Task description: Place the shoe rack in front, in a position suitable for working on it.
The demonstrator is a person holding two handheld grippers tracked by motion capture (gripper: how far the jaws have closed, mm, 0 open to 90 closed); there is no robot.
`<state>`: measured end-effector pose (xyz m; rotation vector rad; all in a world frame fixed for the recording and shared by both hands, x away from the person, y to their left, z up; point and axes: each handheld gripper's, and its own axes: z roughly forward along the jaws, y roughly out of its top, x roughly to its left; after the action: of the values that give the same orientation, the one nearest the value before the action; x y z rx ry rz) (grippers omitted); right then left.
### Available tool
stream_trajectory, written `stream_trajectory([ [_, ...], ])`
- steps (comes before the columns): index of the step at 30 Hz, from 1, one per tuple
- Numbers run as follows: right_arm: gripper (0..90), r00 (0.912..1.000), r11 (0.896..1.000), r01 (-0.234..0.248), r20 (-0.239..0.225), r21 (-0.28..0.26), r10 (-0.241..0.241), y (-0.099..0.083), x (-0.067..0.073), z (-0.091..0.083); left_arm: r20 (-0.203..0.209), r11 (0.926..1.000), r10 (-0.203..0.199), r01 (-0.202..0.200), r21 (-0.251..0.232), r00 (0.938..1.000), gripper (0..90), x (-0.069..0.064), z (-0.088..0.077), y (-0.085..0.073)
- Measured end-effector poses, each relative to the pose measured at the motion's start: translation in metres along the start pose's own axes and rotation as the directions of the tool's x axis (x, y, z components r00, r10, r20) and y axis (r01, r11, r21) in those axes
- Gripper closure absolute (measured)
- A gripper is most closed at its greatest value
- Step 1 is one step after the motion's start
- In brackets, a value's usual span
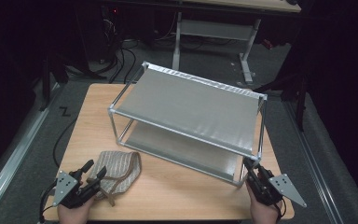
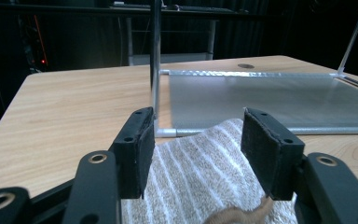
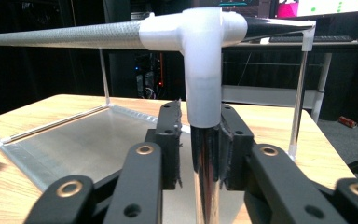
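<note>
Down at seven o'clock on the table (image 1: 177, 191), the left gripper (image 1: 95, 171) sits with its jaws parted over the striped cloth pouch (image 1: 119, 170). From the left gripper view, the pads (image 2: 137, 151) stand clear on either side of the pouch (image 2: 200, 172), touching nothing, so that's a release, not a grasp. The pouch lies flat on the wood, just beside the near left leg of the rack (image 2: 155, 60), its brown strap trailing toward the table's near edge. It looks set down there on purpose, close to the lower shelf (image 2: 270, 100), perhaps ready to go in.

Moving across to the middle, the two-tier rack (image 1: 191, 105) stands upright, both grey fabric shelves bare.

Over at five o'clock, the right gripper (image 1: 251, 170) is at the rack's near right leg. The right gripper view puts that shiny post (image 3: 207, 172) straight between the jaws, just under the white corner joint (image 3: 204, 60). The right-hand pad looks to be against the post, while a thin gap shows on the other side, so I can't tell whether it's clamping or letting go. My read: that hand is there to steady the frame while the pouch is handled.
</note>
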<state>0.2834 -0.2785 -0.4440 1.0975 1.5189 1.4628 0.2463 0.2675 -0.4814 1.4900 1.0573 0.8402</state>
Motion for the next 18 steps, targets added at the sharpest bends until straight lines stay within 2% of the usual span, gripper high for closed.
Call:
stream_trajectory([
  [6, 66.1, 1.0, 1.0, -0.003, -0.004, 0.024, 0.003, -0.003, 0.0, -0.004, 0.006, 1.0, 0.004, -0.004, -0.002, 1.0, 45.2, 0.001, 0.011, 0.008],
  [10, 62.4, 1.0, 0.999, 0.001, -0.002, 0.055, 0.0, -0.007, 0.0, -0.007, -0.017, 0.9996, -0.001, 0.001, 0.028, 0.9999, 45.9, 0.006, 0.02, 0.024],
  [14, 62.0, 1.0, 0.997, 0.009, 0.002, 0.079, -0.009, -0.011, 0.001, -0.01, -0.023, 0.9999, -0.007, 0.008, 0.015, 0.9997, 46.6, 0.012, 0.024, 0.034],
  [18, 62.5, 0.9999, 0.996, 0.011, 0.01, 0.087, -0.012, -0.011, 0.001, -0.014, -0.015, 0.9999, -0.005, 0.005, -0.009, 0.9999, 47.2, 0.016, 0.035, 0.045],
])
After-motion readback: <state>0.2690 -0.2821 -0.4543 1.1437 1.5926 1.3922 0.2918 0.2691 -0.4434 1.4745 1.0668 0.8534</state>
